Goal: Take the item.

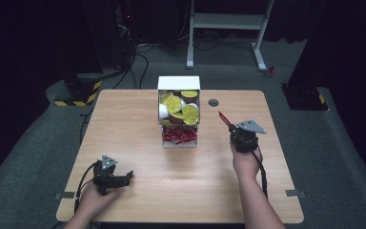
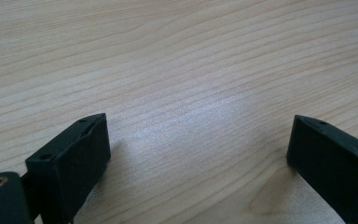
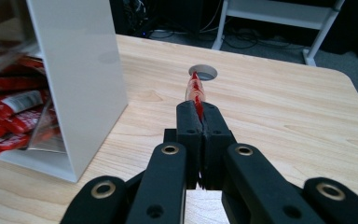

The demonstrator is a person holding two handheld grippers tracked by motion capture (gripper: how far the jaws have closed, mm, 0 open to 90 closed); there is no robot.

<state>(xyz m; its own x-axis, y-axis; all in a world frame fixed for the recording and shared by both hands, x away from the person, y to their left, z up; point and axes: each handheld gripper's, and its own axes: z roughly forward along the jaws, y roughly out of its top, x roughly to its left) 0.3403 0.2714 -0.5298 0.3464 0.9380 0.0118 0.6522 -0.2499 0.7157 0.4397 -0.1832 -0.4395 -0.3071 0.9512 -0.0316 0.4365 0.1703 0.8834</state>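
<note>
1. From the high view we see the right gripper with its jaws clenched on a thin red sachet, right of the white two-tier box holding yellow-lidded cups above red packets; the left gripper rests near the light wooden table's front edge.
2. In the left gripper view, we find its jaws spread wide over bare wood.
3. In the right gripper view, we see the sachet pinched edge-on, beside the box's white wall.

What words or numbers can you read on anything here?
None can be read.
Red packets in the white box: white label patches, print too blurred.
Yellow-lidded cups in the box: marks too small.
Red packet in the right tool: seen edge-on, no print legible.
</note>
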